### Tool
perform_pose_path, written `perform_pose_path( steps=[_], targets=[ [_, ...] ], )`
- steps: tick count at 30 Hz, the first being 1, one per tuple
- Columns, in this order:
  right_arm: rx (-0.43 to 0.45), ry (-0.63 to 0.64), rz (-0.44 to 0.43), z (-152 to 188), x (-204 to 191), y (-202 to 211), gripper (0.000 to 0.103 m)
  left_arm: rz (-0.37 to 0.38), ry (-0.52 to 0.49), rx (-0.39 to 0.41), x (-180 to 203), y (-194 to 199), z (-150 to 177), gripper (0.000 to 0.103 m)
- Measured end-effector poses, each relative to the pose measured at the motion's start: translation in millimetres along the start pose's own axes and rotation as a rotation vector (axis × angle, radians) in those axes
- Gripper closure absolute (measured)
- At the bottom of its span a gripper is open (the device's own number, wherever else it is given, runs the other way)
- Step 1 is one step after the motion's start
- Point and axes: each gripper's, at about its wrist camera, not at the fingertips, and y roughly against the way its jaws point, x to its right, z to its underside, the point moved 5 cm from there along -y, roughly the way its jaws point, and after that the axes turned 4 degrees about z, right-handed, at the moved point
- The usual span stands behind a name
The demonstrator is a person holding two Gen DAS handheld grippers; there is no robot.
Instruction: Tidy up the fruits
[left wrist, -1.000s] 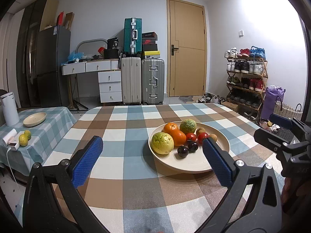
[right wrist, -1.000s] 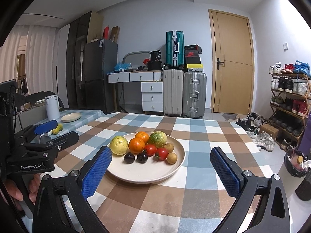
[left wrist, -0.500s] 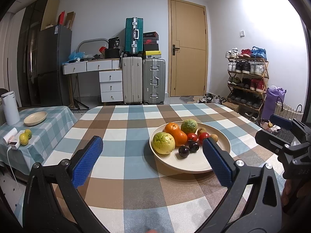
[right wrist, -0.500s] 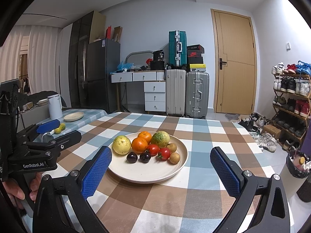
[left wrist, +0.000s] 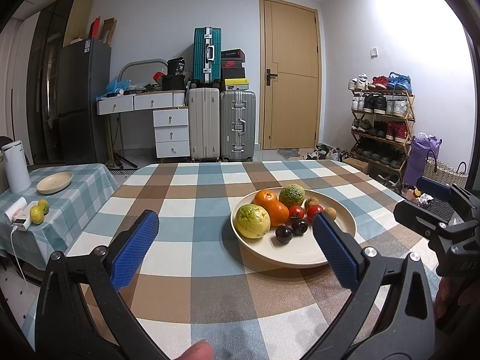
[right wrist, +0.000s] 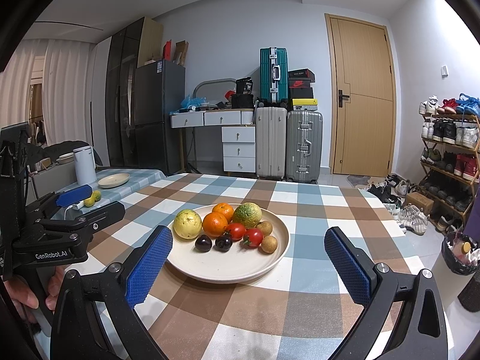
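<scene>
Your left claw [left wrist: 234, 243] is wide apart and holding nothing, hovering over the desk [left wrist: 186, 198]. Off to its far left, on the side desk [left wrist: 75, 186], two small yellow-green fruits [left wrist: 39, 211] lie loose beside a white gadget, and behind them sits a small plate [left wrist: 54, 182] with nothing I can make out in it.

Straight ahead and a touch right of that claw is the big plate [left wrist: 300, 258]. Its load, left to right: a guava [left wrist: 252, 220], two oranges [left wrist: 271, 205] touching it, a green bumpy fruit [left wrist: 292, 195] at the back, two dark cherries [left wrist: 291, 230] in front, two tomatoes [left wrist: 306, 210], and two brown longans [left wrist: 312, 201] on the right side.

Your right claw [right wrist: 247, 259] is spread just as wide, also holding nothing, with the big plate dead ahead between its pads and its rim just past the left pad [right wrist: 150, 265].

Judgement call: both claws hang back, no fruit gripped. This fits either a pile waiting to be sorted or a plate already gathered, with those two strays on the side desk the open question. If you reach in, the fruits are crowded and touching, so pick from the edge and close gently on the soft ones.
</scene>
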Motion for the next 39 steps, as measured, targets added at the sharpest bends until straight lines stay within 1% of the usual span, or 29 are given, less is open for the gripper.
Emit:
perform_pose_path(
  steps=[4, 39],
  targets=[
    [0.000, 0.000, 0.000, 0.0, 0.2, 0.6, 0.000, 0.012, 0.002, -0.002, 0.6, -0.3, 0.6, 0.001],
    [-0.002, -0.009, -0.002, 1.4, 1.6, 2.0, 0.000, 0.016, 0.001, -0.003, -0.7, 2.9, 2.4, 0.001]
  ],
)
